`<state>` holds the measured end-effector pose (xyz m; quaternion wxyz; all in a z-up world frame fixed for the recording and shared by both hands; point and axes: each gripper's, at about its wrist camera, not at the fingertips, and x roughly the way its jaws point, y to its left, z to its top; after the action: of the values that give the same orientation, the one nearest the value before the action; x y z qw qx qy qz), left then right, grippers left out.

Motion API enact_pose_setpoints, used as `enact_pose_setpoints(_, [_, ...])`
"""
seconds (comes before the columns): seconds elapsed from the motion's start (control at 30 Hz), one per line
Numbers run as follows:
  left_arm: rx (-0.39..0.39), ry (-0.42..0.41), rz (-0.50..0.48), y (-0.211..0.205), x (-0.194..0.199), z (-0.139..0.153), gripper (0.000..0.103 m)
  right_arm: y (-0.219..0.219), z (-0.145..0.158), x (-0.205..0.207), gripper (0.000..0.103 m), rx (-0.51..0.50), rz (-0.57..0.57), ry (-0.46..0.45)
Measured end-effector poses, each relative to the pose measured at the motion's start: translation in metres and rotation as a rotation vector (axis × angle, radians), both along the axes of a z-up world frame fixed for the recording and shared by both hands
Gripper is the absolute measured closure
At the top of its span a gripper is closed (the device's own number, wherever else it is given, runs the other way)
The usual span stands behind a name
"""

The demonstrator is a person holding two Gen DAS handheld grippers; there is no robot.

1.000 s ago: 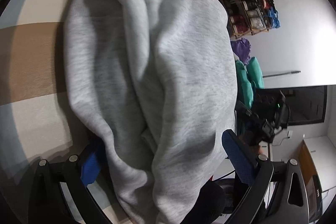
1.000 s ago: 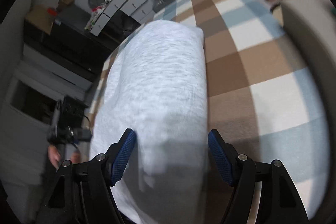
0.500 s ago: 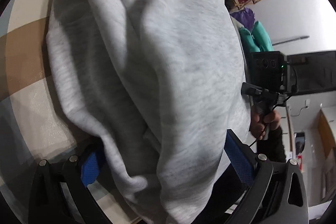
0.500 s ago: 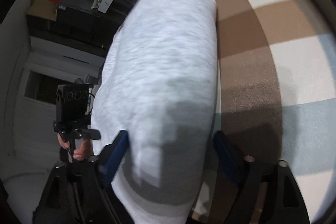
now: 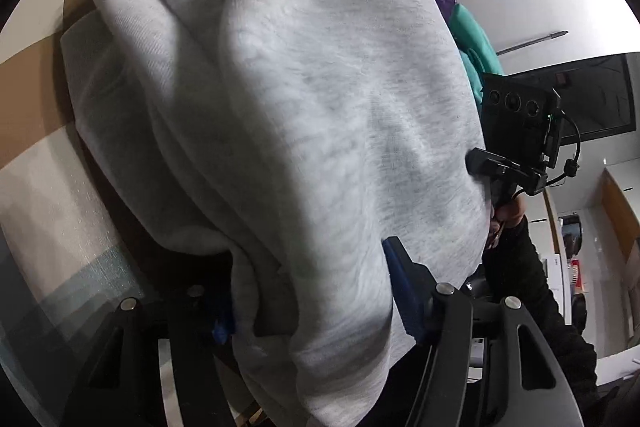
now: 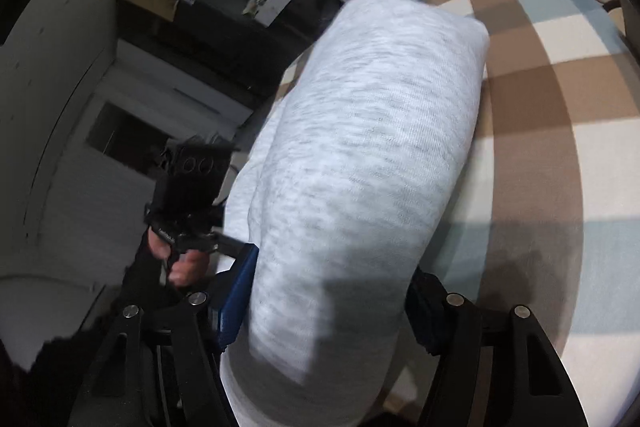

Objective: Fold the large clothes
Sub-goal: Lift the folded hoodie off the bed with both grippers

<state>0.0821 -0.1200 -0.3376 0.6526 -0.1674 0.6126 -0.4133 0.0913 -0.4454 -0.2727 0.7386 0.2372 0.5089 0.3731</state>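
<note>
The thick, folded light-grey knit garment (image 5: 304,131) bulges over the checked cover (image 6: 532,131), both grippers' blue-padded jaws having just narrowed to clamp it.

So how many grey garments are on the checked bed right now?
1: the grey garment lies bunched on the checked bed, between both hand-held grippers. Others may be hidden beneath it.

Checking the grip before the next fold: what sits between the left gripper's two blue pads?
A thick bunched fold of the light grey knit garment fills the left gripper, shown in the left wrist view.
</note>
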Motion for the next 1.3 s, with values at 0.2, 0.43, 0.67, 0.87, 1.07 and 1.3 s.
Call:
enact_pose_setpoints(0.2, [-0.034, 0.001, 0.078, 0.000, 0.009, -0.004, 0.044, -0.010, -0.018, 0.018, 0.034, 0.058, -0.105, 0.080])
enact_pose_setpoints(0.43, [-0.041, -0.026, 0.083, -0.012, 0.002, 0.015, 0.049, 0.006, 0.043, -0.015, 0.048, -0.043, -0.132, -0.079])
enact_pose_setpoints(0.67, [-0.071, -0.103, 0.050, -0.051, -0.006, 0.067, 0.049, -0.014, 0.095, -0.037, 0.048, -0.029, -0.156, -0.170])
enact_pose_setpoints(0.87, [-0.109, -0.218, 0.009, -0.109, -0.004, 0.144, 0.049, -0.062, 0.161, -0.058, 0.048, 0.003, -0.238, -0.245])
enact_pose_setpoints(1.07, [-0.158, -0.350, -0.096, -0.203, 0.002, 0.241, 0.049, -0.153, 0.255, -0.084, 0.048, 0.017, -0.343, -0.350])
enact_pose_setpoints(1.3, [-0.222, -0.439, -0.154, -0.340, 0.022, 0.288, 0.049, -0.265, 0.305, -0.089, 0.046, -0.049, -0.457, -0.364])
